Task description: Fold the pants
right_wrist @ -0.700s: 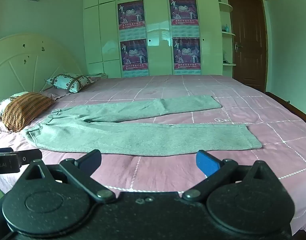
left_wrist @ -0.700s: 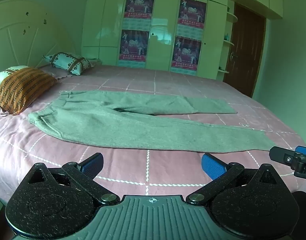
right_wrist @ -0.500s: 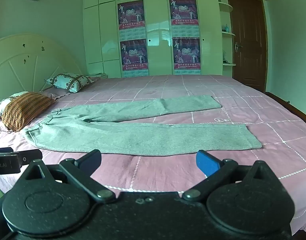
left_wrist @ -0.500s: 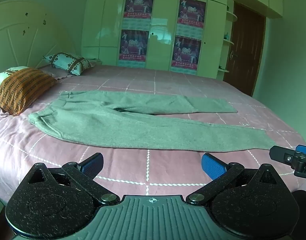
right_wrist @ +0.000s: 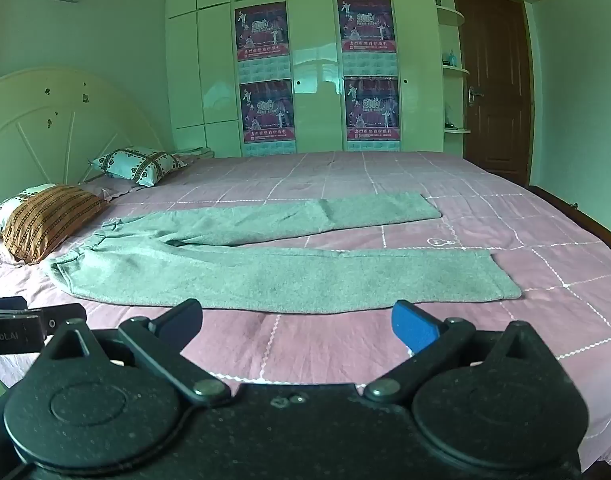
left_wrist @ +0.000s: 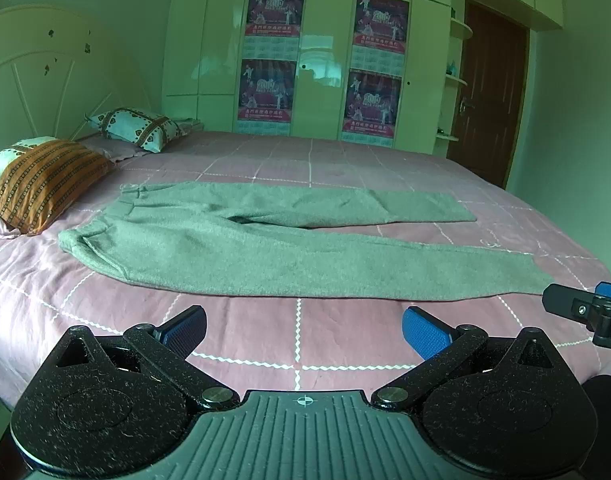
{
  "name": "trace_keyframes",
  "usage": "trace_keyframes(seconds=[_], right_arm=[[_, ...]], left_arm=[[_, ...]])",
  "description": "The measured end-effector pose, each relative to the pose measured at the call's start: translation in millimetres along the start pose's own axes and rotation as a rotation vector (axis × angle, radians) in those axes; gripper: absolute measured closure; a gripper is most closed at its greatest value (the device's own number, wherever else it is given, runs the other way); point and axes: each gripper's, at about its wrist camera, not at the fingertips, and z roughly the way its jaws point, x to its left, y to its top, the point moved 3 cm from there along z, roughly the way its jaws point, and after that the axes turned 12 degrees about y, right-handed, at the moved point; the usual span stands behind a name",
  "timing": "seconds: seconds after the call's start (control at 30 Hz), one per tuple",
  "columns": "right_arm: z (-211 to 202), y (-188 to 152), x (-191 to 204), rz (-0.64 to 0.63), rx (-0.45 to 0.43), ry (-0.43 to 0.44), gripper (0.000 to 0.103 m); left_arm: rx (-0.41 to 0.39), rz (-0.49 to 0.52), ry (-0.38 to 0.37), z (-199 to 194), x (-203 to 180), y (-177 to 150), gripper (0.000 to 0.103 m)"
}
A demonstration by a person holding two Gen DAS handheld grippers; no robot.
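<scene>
Nothing moves in this stretch: both views match the ones from half a second back, with the pants point(left_wrist: 289, 248) lying exactly where they were and both tools hanging in the same spot at the near edge of the bed point(left_wrist: 345, 168). So no fold is under way; by the look of it this is the pause before the first reach.

The pants are spread flat on the pink checked bedcover, waistband toward the pillows point(left_wrist: 45, 180) on the left, the two legs running off to the right in a narrow V. The near leg stretches the longer way across the right wrist view point(right_wrist: 289, 276), its cuff ending toward the right; the far leg lies just behind it, touching only near the crotch.

Now the tools. The left tool point(left_wrist: 303, 326) has its jaws spread as wide as they go, blue pads well apart, nothing but bare bedcover between them. It hovers short of the near leg's edge, touching no cloth. The right tool point(right_wrist: 297, 324) is the same: jaws fully apart, empty, sitting just shy of the hem of the near leg. Each tool peeks into the other's view at the side, so they sit side by side.

Judging from this, the job is at zero: no crease made, no cloth gripped.
</scene>
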Motion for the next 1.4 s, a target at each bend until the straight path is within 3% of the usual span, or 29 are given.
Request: trace_keyframes(seconds=[1.4], right_arm=[[-0.5,-0.2,-0.8,-0.005,-0.007,-0.008,0.007]], left_arm=[[0.001,0.009,0.002,-0.5,0.0,1.2,0.000]])
